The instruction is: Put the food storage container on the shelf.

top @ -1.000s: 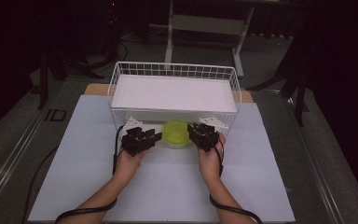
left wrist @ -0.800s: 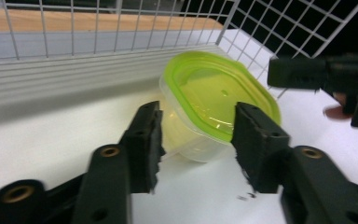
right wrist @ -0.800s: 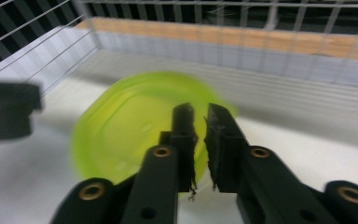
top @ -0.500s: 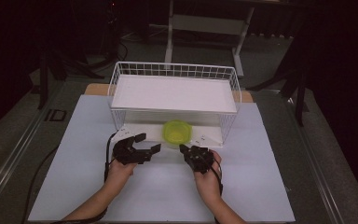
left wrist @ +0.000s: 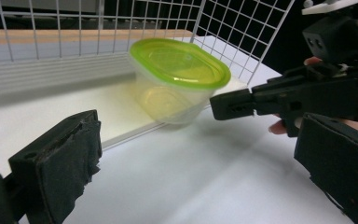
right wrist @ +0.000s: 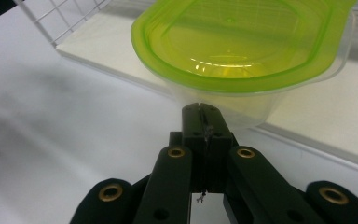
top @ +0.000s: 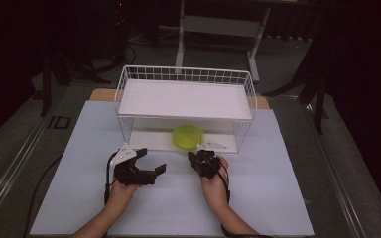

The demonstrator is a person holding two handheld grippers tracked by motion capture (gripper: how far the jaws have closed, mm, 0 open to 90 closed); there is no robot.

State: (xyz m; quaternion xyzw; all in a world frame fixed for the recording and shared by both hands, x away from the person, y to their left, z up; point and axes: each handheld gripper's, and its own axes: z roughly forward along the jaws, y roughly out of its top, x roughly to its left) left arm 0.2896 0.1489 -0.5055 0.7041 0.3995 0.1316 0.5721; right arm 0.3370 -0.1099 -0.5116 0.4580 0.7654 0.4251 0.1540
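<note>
**A bright table in a dark room**

From above, the white table sheet (top: pixel 178 208) is evenly lit from overhead while the floor and the far wall sink into near black. The picture is soft and a little grainy, and the wire basket (top: pixel 186 79) casts only faint shadows.

In the left gripper view the nearest black pads (left wrist: pixel 60 163) are blurred; the green-lidded container (left wrist: pixel 179 77) is sharper. In the right gripper view the white surface glares — pale, washed out — with a soft grey shadow at the left, and small highlights glint on the container's lid (right wrist: pixel 242 42).
</note>
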